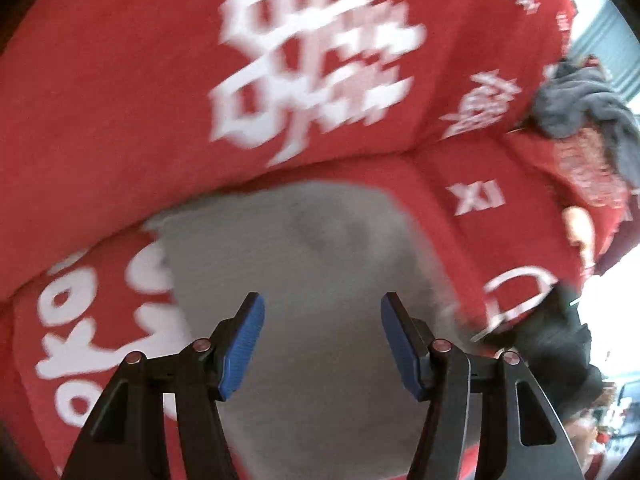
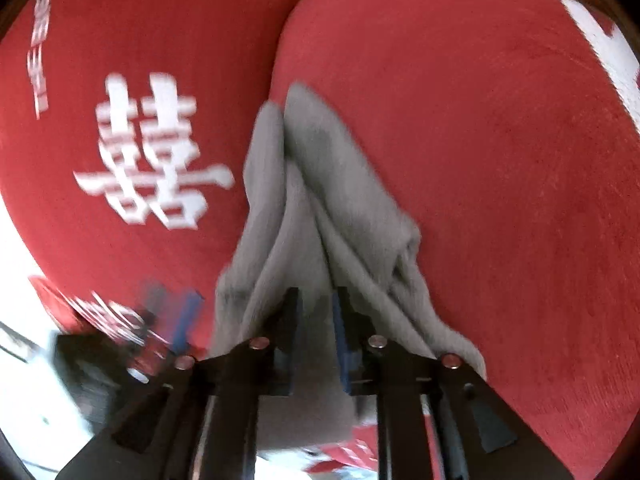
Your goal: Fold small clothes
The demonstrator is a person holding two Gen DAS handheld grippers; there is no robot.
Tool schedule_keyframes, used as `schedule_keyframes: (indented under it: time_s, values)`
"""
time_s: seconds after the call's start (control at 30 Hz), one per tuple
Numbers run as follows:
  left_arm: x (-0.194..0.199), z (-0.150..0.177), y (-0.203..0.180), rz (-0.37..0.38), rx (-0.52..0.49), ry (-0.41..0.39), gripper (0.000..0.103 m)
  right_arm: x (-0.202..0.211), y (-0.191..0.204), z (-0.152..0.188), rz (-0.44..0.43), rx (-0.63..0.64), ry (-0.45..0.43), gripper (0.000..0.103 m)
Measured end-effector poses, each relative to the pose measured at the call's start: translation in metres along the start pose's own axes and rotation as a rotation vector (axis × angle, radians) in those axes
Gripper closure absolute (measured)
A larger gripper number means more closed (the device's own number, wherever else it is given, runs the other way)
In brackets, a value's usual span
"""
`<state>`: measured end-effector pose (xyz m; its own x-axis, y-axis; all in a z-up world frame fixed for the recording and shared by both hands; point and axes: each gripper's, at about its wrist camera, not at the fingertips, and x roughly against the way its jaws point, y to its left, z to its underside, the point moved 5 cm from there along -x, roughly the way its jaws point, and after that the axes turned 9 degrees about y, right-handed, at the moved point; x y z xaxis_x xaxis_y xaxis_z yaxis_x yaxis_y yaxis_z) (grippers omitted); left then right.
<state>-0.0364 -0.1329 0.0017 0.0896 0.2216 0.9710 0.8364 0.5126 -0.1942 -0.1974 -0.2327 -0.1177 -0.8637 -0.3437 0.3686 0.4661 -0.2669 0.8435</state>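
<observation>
Right gripper (image 2: 314, 332) is clamped on a bunched edge of the grey cloth (image 2: 308, 208), so the fabric hangs in long folds away from its blue pads (image 2: 345, 352) and drapes over the red cover (image 2: 480, 160). Left gripper (image 1: 322, 344) is spread wide with nothing between its fingers, hovering just over a flatter patch of the same grey cloth (image 1: 304, 264). That cover fills pretty much both views, soft and lumpy like cushions, with big white characters (image 2: 148, 160) printed on it and a small "XI" (image 1: 476, 198) in the left view. A darker grey heap (image 1: 580, 100) sits off at the far right edge, well apart from the cloth. Everything's a bit motion-blurred.
</observation>
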Motion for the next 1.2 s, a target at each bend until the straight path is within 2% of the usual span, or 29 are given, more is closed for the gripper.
schedule_keyframes:
  time_s: [0.03, 0.13, 0.17, 0.23, 0.3, 0.37, 0.4, 0.43, 0.47, 0.53, 0.6, 0.67, 0.77, 0.8, 0.83, 0.87, 0.93, 1.03, 1.13, 1.2]
  values:
    - [-0.007, 0.007, 0.015, -0.030, 0.018, 0.029, 0.041, 0.007, 0.000, -0.004, -0.043, -0.018, -0.015, 0.051]
    - [-0.019, 0.024, 0.042, -0.089, 0.043, 0.059, 0.041, 0.009, 0.005, -0.014, -0.150, -0.036, -0.007, 0.046]
    - [-0.021, 0.028, 0.047, -0.092, 0.054, 0.064, 0.041, 0.000, 0.011, -0.017, -0.147, -0.030, 0.016, 0.046]
    - [-0.025, 0.034, 0.058, -0.052, 0.100, 0.079, 0.041, -0.010, 0.020, -0.019, -0.091, 0.013, 0.059, 0.047]
    - [-0.029, 0.038, 0.065, -0.009, 0.148, 0.101, 0.041, -0.022, 0.031, -0.027, 0.017, 0.085, 0.108, 0.047]
    - [-0.038, 0.042, 0.071, 0.003, 0.186, 0.135, 0.041, -0.024, 0.033, -0.034, 0.152, 0.161, 0.126, 0.058]
    - [-0.041, 0.041, 0.075, 0.017, 0.210, 0.145, 0.041, -0.027, 0.038, -0.036, 0.227, 0.201, 0.126, 0.080]
    - [-0.042, 0.041, 0.078, 0.031, 0.234, 0.151, 0.041, -0.030, 0.049, -0.037, 0.321, 0.267, 0.118, 0.085]
    - [-0.040, 0.041, 0.078, 0.019, 0.234, 0.146, 0.041, -0.028, 0.056, -0.034, 0.356, 0.320, 0.107, 0.087]
    - [-0.032, 0.040, 0.072, -0.043, 0.190, 0.105, 0.041, -0.022, 0.077, -0.025, 0.357, 0.416, 0.085, 0.088]
    - [-0.031, 0.041, 0.065, -0.049, 0.161, 0.096, 0.041, -0.013, 0.089, -0.016, 0.360, 0.480, 0.054, 0.088]
    - [-0.042, 0.047, 0.062, -0.058, 0.154, 0.116, 0.041, -0.009, 0.083, -0.016, 0.373, 0.467, 0.036, 0.088]
    - [-0.051, 0.050, 0.060, -0.033, 0.170, 0.101, 0.039, -0.008, 0.051, -0.025, 0.452, 0.398, 0.026, 0.088]
    - [-0.052, 0.051, 0.060, -0.029, 0.175, 0.101, 0.035, -0.005, 0.042, -0.027, 0.477, 0.399, 0.016, 0.088]
    - [-0.052, 0.052, 0.061, -0.042, 0.175, 0.099, 0.026, -0.004, 0.036, -0.030, 0.491, 0.404, 0.005, 0.088]
    - [-0.053, 0.054, 0.063, -0.067, 0.164, 0.094, 0.023, -0.002, 0.032, -0.031, 0.477, 0.403, -0.002, 0.088]
    - [-0.051, 0.057, 0.064, -0.061, 0.152, 0.097, 0.023, 0.001, 0.031, -0.031, 0.474, 0.394, -0.009, 0.089]
    - [-0.042, 0.062, 0.068, -0.079, 0.144, 0.099, 0.023, 0.001, 0.042, -0.024, 0.598, 0.458, -0.013, 0.088]
    - [-0.028, 0.068, 0.069, -0.093, 0.131, 0.096, 0.023, 0.015, 0.048, -0.014, 0.706, 0.500, -0.009, 0.079]
    - [-0.021, 0.077, 0.069, -0.071, 0.127, 0.095, 0.023, 0.035, 0.052, -0.005, 0.703, 0.516, -0.022, 0.078]
